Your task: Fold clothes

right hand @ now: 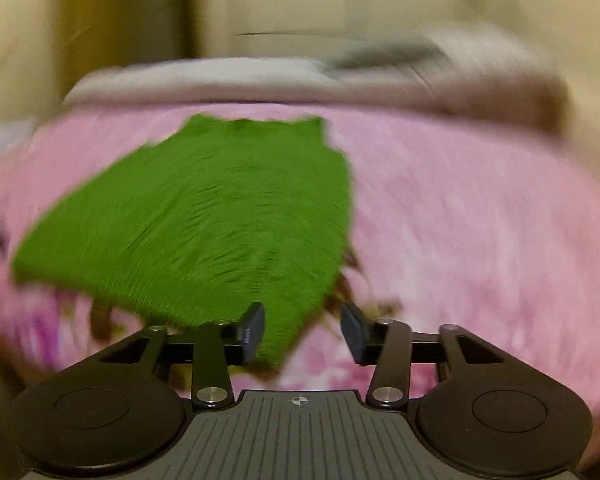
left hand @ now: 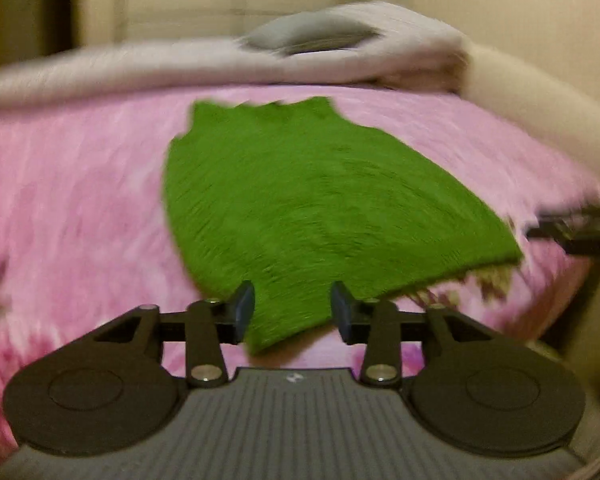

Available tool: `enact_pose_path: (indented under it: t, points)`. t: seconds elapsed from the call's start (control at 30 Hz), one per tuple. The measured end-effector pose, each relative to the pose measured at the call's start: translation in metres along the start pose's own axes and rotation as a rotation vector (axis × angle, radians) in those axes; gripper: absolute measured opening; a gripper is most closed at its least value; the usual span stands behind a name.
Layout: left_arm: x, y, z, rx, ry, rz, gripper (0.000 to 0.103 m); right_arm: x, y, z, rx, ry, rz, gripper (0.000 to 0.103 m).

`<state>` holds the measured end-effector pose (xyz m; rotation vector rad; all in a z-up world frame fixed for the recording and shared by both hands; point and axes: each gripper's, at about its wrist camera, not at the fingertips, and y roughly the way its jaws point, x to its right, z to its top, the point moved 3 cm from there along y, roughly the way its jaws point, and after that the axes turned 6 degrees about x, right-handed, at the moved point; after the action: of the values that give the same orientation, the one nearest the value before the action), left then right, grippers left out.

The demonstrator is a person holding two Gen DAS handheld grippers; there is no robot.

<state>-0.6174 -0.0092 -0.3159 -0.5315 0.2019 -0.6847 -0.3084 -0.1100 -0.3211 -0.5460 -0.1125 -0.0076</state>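
A green knitted garment [left hand: 308, 208] lies spread flat on a pink patterned bedspread [left hand: 68, 216]. My left gripper [left hand: 293, 312] is open, its fingers either side of the garment's near left corner. In the right wrist view the same garment [right hand: 204, 216] lies to the left. My right gripper [right hand: 302, 332] is open at its near right corner, with the cloth's tip by the left finger [right hand: 254, 330]. Both views are blurred by motion. The right gripper also shows at the right edge of the left wrist view [left hand: 572, 230].
A pale folded blanket [left hand: 260, 64] with a grey item [left hand: 312, 34] on it lies along the far side of the bed. Beige walls stand behind. The bedspread [right hand: 480, 220] stretches to the right of the garment.
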Motion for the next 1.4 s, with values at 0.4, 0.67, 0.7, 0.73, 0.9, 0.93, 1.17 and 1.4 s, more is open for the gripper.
enact_pose_path:
  t: [0.4, 0.67, 0.7, 0.73, 0.9, 0.93, 1.17, 1.4]
  points:
    - [0.064, 0.057, -0.03, -0.078, 0.672, 0.085, 0.038, -0.096, 0.051, -0.037, 0.061, -0.708, -0.019, 0.05]
    - [0.047, 0.055, -0.024, -0.06, 0.575, 0.074, 0.037, -0.082, 0.04, -0.025, 0.101, -0.626, -0.027, 0.05]
    - [0.045, 0.055, -0.023, -0.059, 0.569, 0.087, 0.035, -0.082, 0.038, -0.026, 0.099, -0.636, -0.04, 0.05]
    - [0.044, 0.056, -0.022, -0.058, 0.565, 0.094, 0.033, -0.082, 0.038, -0.027, 0.093, -0.651, -0.057, 0.05]
    - [0.049, 0.061, -0.026, -0.07, 0.604, 0.092, 0.033, -0.082, 0.043, -0.029, 0.062, -0.7, -0.062, 0.048]
    - [0.051, 0.064, -0.029, -0.075, 0.628, 0.097, 0.033, -0.082, 0.046, -0.032, 0.051, -0.716, -0.064, 0.047]
    - [0.051, 0.068, -0.034, -0.067, 0.649, 0.099, 0.031, -0.089, 0.065, -0.046, 0.043, -0.875, -0.099, 0.005]
    - [0.044, 0.063, -0.026, -0.008, 0.629, 0.091, 0.003, -0.075, 0.06, -0.037, 0.026, -0.772, -0.035, 0.001]
